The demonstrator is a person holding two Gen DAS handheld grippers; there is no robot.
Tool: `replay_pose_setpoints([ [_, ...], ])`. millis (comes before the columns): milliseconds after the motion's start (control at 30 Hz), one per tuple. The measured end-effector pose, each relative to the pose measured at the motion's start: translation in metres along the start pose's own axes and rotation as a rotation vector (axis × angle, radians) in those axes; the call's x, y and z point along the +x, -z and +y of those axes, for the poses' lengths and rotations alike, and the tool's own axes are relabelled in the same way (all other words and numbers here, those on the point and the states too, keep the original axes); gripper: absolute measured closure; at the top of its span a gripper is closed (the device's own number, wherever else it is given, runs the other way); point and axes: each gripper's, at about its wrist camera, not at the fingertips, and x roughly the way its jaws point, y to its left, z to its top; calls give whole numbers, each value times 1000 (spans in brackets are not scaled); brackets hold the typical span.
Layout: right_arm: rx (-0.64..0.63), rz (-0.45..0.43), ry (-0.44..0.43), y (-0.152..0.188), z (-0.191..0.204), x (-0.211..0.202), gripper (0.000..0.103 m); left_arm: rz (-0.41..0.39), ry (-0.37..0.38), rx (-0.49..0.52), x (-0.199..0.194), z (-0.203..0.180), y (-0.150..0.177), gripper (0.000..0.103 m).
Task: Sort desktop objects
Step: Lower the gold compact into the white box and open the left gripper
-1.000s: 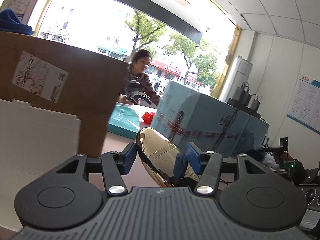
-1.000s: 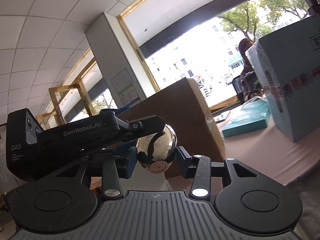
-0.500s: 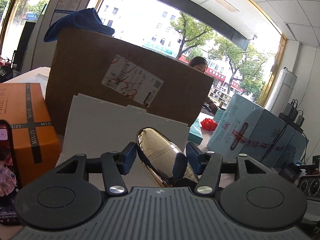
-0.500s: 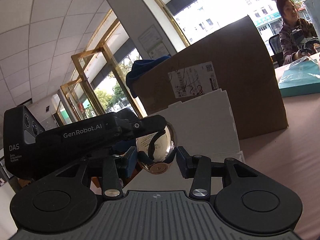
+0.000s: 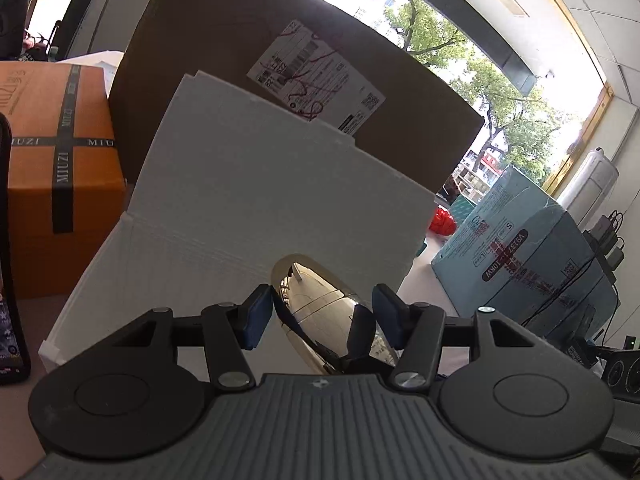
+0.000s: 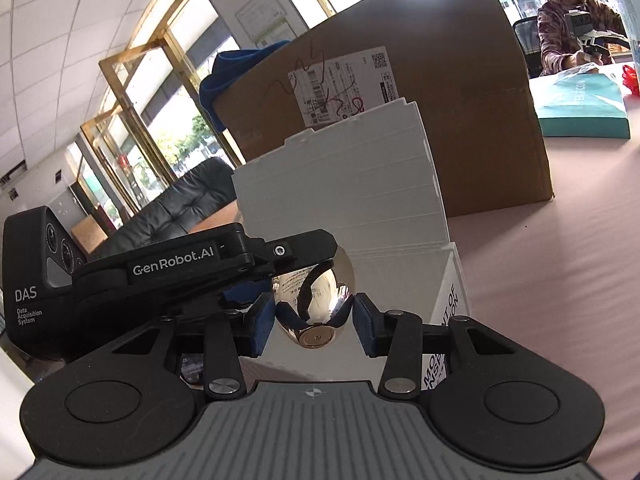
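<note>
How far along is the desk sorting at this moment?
Done: the gold egg-shaped object is lifted off the desk. In hand: it sits between the fingers of both the left gripper and the right gripper, just in front of the open white box. Left: placing it, apparently into that box; other items cannot be judged.

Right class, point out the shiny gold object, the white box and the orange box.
gold object (image 5: 316, 300): left wrist view, its mirrored side.
white box (image 5: 280, 184): left wrist view, raised lid.
orange box (image 5: 60, 152): left wrist view, front face.
</note>
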Motion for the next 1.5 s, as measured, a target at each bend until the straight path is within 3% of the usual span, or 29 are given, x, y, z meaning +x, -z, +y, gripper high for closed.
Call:
replay_pose_setpoints([
  [267, -59, 139, 43, -11, 9, 26, 63, 56, -28, -101, 8, 19, -1, 50],
  [600, -115, 254, 71, -20, 17, 48, 65, 103, -91, -117, 26, 25, -7, 48],
  [767, -115, 325, 102, -22, 14, 69, 72, 146, -138, -97, 38, 26, -8, 49],
  [900, -159, 367, 141, -22, 16, 87, 72, 202, -166, -91, 52, 33, -10, 49],
  [1200, -147, 459, 172, -19, 13, 117, 72, 229, -229, -51, 64, 36, -7, 48],
  [1333, -137, 476, 169, -22, 10, 118, 71, 244, -204, -49, 66, 38, -7, 37],
  [1500, -129, 478, 168, -23, 9, 118, 69, 250, -182, -51, 65, 37, -7, 32],
])
